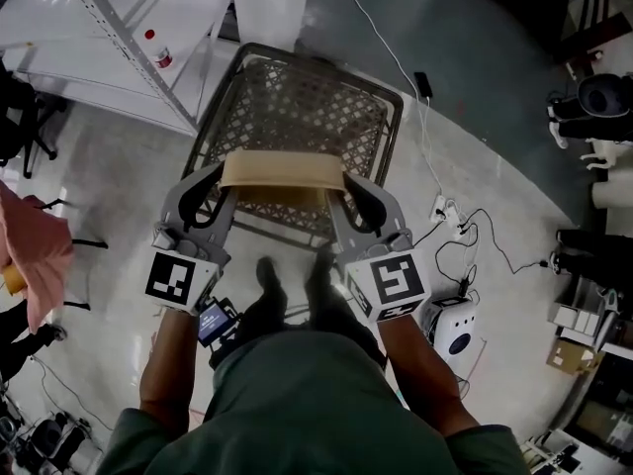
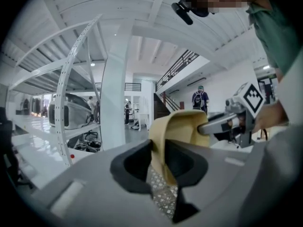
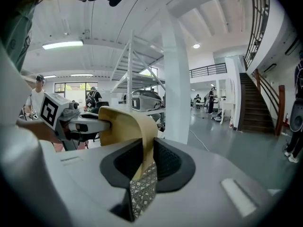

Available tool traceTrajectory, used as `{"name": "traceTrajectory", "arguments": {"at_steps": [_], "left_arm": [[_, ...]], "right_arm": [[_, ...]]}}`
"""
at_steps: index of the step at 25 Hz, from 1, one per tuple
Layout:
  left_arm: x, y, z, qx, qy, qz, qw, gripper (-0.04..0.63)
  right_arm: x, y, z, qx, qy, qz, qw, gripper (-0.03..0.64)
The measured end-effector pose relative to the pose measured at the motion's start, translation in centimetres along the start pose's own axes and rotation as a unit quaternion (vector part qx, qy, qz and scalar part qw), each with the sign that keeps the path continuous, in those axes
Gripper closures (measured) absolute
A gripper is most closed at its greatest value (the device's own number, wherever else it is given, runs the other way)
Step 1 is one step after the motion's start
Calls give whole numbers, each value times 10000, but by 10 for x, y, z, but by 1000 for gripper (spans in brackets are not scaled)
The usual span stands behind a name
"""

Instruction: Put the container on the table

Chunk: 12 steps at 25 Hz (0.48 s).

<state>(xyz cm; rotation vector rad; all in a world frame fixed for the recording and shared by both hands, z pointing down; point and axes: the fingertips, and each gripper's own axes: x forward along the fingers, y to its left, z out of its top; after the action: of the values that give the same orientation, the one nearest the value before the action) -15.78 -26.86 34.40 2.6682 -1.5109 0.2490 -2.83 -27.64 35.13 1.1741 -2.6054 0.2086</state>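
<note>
Where its tan rim ends, container (image 1: 297, 107) clamped by left gripper (image 1: 226, 180) fingers, right gripper (image 1: 342, 188) fingers

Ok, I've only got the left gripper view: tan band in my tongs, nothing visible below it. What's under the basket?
Observer: The head view shows the basket over bare floor, not over a table.
Operator: Any surface nearby?
Observer: A white surface lies past the basket's far left corner, in the head view's upper left.
Operator: Is the right side clamped?
Observer: Yes. The right gripper view shows the right gripper with its tongs shut on the band, at the other end from yours.
</note>
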Motion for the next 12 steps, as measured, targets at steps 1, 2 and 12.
{"name": "traceTrajectory", "arguments": {"at_steps": [1, 2, 12], "left_arm": [[2, 3, -5, -26, 45, 28, 10000, 522], [5, 5, -10, -52, 93, 53, 9999, 522], [34, 19, -66, -232, 563, 137, 9981, 522]], "right_arm": [[5, -1, -3, 30, 46, 23, 10000, 551], [10, -3, -7, 55, 87, 44, 9999, 551], [54, -20, -64, 270, 511, 194, 9981, 551]]}}
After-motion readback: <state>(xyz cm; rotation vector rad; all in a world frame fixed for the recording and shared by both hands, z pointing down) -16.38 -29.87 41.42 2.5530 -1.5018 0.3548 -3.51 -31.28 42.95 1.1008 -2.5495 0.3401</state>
